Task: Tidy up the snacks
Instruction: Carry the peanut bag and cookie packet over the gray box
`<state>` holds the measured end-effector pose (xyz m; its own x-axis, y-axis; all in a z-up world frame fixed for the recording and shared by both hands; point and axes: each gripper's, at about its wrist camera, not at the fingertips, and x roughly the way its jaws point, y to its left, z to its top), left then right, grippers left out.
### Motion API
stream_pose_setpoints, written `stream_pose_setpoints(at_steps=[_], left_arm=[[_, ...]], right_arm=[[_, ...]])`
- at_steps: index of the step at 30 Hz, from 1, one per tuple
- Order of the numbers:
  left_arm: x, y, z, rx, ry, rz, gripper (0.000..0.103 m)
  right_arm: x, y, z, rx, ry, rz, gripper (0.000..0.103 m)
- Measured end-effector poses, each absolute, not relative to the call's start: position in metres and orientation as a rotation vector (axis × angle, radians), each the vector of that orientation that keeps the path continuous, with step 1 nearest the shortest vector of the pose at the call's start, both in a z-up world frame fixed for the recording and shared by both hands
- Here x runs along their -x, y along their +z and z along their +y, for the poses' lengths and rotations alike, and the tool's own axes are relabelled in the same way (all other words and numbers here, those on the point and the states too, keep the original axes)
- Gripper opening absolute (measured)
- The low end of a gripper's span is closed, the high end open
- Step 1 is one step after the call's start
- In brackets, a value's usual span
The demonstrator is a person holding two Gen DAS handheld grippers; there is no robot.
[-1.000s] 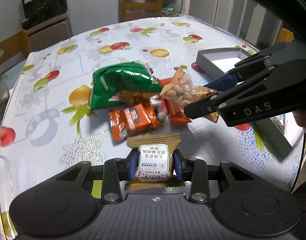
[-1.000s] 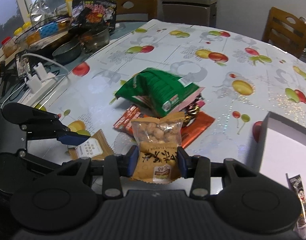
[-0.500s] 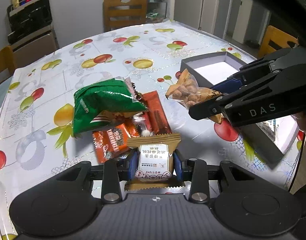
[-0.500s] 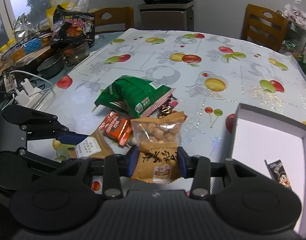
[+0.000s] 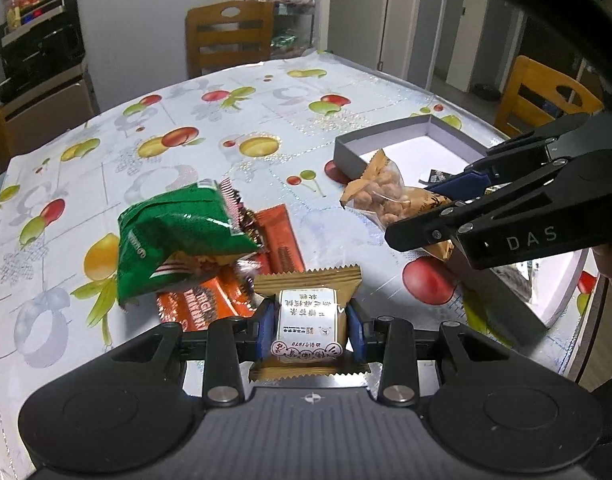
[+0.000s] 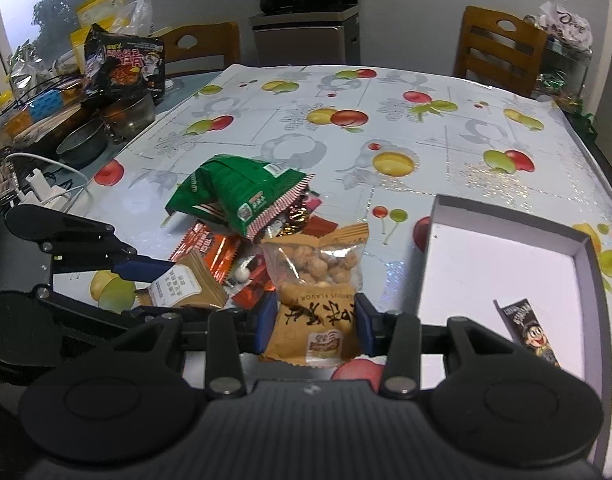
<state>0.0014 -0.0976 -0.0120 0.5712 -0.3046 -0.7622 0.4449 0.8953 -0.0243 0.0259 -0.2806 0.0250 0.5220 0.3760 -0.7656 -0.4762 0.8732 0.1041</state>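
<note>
while each claw grips, the peanut bag (image 6: pixel 314 280) and biscuit packet (image 5: pixel 307 322) point lengthwise forward.

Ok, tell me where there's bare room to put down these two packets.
Free: most of the white floor of the grey cardboard box, apart from the dark slim snack packet at its near side. Also the bare fruit-print tablecloth beyond the box. Crowded: around the green crisp bag, atop orange and red wrappers.
</note>
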Motion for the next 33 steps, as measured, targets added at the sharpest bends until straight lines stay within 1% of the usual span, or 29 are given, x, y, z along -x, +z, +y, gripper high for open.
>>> stream_pose_setpoints(at_steps=[33], left_arm=[[-0.033, 0.004, -0.177, -0.259, -0.744, 0.778, 0.038]], right_arm=[[0.001, 0.039, -0.355, 0.028, 0.21, 0.871, 0.041]])
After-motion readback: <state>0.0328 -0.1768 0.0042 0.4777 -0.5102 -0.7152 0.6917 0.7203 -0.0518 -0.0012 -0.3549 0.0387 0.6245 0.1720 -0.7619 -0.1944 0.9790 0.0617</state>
